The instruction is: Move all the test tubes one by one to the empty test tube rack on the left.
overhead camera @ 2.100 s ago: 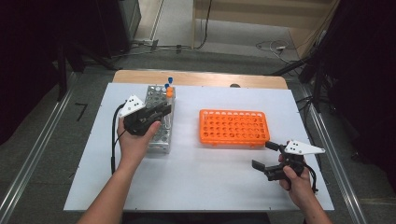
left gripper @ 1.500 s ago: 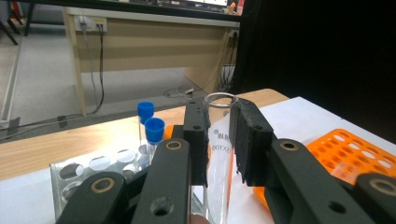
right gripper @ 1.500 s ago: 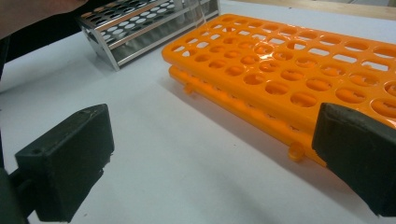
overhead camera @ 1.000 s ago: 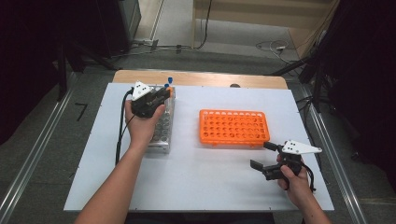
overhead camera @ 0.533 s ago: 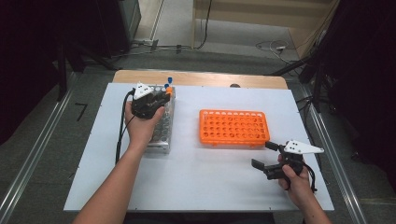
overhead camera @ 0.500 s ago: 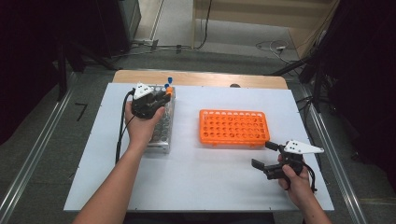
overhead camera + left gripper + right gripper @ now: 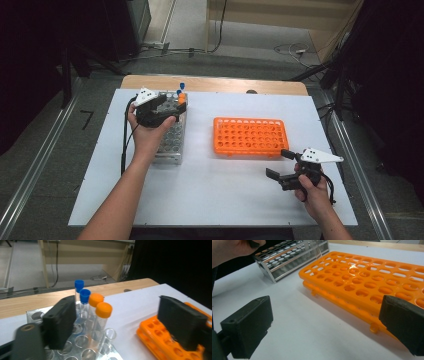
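Observation:
A metal tube rack (image 7: 169, 142) stands on the left of the white table (image 7: 215, 185). At its far end stand two blue-capped tubes (image 7: 82, 290) and two orange-capped tubes (image 7: 103, 310). My left gripper (image 7: 176, 106) hovers over that end. Its jaws have just been opening and now stand wide; the nearest orange-capped tube (image 7: 182, 98) rises in the gap close to the left pad (image 7: 61, 323), and neither pad presses on it. An empty orange rack (image 7: 250, 136) lies mid-table. My right gripper (image 7: 279, 164) rests open near the table's front right, over bare table (image 7: 324, 327).
The metal rack (image 7: 292, 255) has many empty holes on its near side. The orange rack (image 7: 367, 280) lies just beyond the right gripper's jaws. A wooden strip (image 7: 215, 84) runs along the table's far edge. Cables trail from both grippers.
The left hand has gone from the middle of the metal rack to its far end by the capped tubes and has stayed there. The right hand has kept still.

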`<control>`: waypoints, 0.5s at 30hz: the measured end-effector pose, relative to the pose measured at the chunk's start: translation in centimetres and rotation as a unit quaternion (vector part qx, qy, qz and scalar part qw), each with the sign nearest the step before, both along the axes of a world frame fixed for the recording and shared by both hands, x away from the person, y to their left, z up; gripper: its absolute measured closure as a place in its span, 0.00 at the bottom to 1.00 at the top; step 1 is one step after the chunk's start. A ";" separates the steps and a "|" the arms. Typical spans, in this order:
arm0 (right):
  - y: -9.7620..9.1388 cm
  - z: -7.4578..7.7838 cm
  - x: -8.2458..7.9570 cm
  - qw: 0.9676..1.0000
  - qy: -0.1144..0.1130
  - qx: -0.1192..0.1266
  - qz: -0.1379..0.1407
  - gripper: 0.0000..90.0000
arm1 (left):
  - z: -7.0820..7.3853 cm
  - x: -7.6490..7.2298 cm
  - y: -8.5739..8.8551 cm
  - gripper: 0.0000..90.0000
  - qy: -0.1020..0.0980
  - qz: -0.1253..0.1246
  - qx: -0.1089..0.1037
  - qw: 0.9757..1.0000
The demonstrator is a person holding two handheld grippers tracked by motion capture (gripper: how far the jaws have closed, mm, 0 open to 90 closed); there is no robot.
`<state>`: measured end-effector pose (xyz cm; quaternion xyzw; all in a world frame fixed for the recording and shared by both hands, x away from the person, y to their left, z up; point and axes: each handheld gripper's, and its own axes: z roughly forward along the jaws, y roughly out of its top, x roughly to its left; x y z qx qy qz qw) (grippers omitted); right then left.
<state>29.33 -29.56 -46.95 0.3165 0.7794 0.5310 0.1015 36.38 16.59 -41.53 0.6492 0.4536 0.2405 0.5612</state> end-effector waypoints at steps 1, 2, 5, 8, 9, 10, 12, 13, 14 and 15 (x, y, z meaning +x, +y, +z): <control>0.2 0.1 0.1 1.000 0.000 0.000 0.001 0.00 | 0.1 -0.3 0.0 0.10 -0.001 -0.004 -0.001 1.000; 0.4 0.1 0.2 1.000 -0.001 0.000 0.003 0.00 | 0.2 -0.6 0.0 0.08 0.000 -0.010 0.001 1.000; 1.2 0.3 0.5 1.000 -0.002 -0.001 0.005 0.00 | 0.4 -1.5 0.2 0.01 0.002 -0.034 -0.005 0.999; 2.1 0.5 0.7 1.000 -0.004 -0.006 0.008 0.00 | 0.4 -2.6 0.3 0.00 -0.003 -0.052 -0.010 0.999; 2.4 0.6 0.8 1.000 -0.005 -0.007 0.011 0.00 | 0.3 -3.0 0.3 0.00 -0.004 -0.057 -0.012 0.998; 2.7 0.6 0.9 1.000 -0.006 -0.010 0.013 0.00 | 0.2 -3.4 0.2 0.00 -0.004 -0.062 -0.010 0.998; 3.3 0.8 1.1 1.000 -0.005 -0.007 0.018 0.00 | -0.1 -4.1 0.1 0.00 -0.003 -0.073 -0.014 0.997; 3.6 0.8 1.2 1.000 -0.006 -0.007 0.020 0.00 | -0.2 -4.4 -0.1 0.00 -0.002 -0.078 -0.014 0.997; 3.9 0.9 1.3 1.000 -0.008 -0.007 0.020 0.00 | -0.4 -4.8 -0.2 0.00 -0.001 -0.080 -0.014 0.997; 4.3 1.0 1.4 1.000 -0.008 -0.008 0.021 0.00 | -0.5 -5.1 -0.3 0.00 -0.002 -0.084 -0.015 0.996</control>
